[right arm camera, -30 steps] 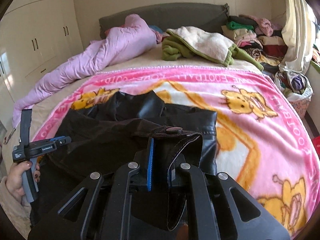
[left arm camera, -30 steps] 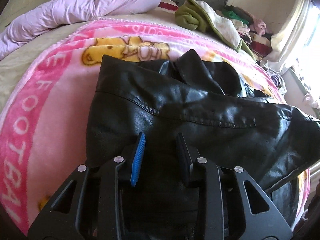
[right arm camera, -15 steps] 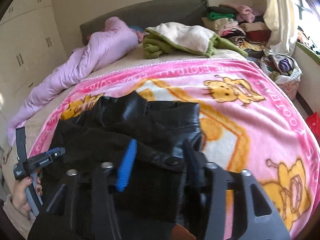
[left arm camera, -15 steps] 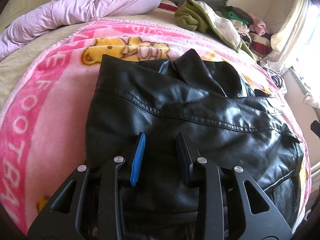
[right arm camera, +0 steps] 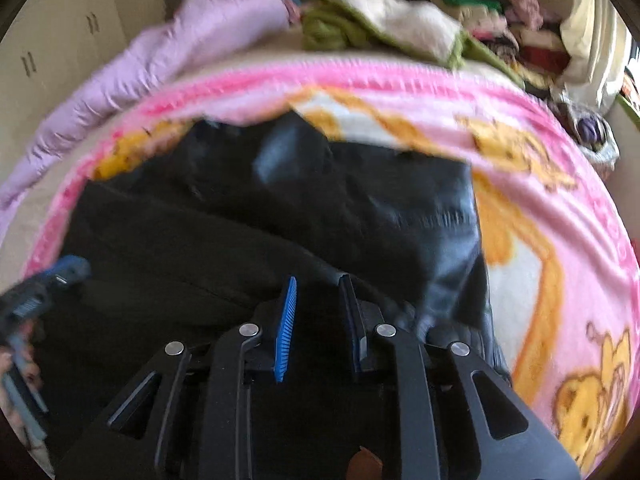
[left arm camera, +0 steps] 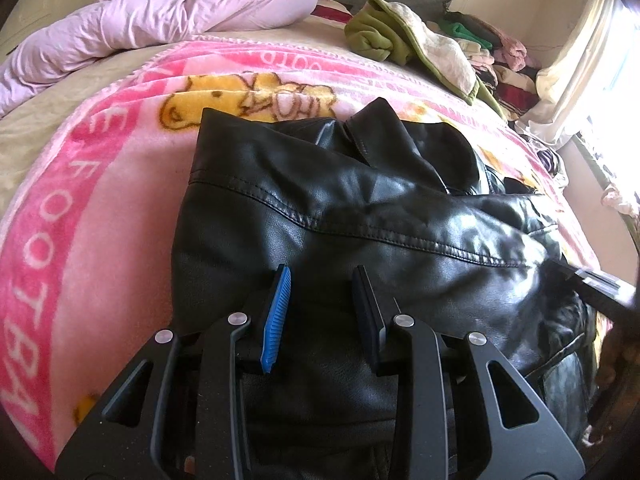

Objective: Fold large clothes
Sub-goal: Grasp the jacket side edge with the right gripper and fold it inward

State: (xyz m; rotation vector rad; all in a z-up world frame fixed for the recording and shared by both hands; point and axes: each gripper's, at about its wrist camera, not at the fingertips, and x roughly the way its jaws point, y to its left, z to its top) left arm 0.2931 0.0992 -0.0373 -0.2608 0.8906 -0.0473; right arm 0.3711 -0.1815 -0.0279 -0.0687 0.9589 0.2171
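Bedroom w/ a bed covered by a pink cartoon-bear fleece blanket (left arm camera: pixel 100 184); black leather jacket (left arm camera: pixel 360 208) lies on it, near-centre. Left wrist view: left claw (left arm camera: pixel 322 280) hangs just over the jacket's near part, jaws narrowly apart, nothing pinched btwn the pads. Lilac quilted duvet (left arm camera: pixel 168 16) bunched far left, green-and-cream fleece throw (left arm camera: pixel 404 40) far right, clothes piled beyond it by the window. Dark blurred tool tip enters at the right edge, over the jacket.

Right wrist view, blurred: right claw (right arm camera: pixel 318 284) above the jacket (right arm camera: pixel 240 232), jaws narrow w/ a gap, just been closing, pads not pressing on anything. Blanket (right arm camera: pixel 560 240) spreads right. Left claw's blue-and-black body (right arm camera: pixel 36 292) shows near left, hand (right arm camera: pixel 12 368) on its handle.
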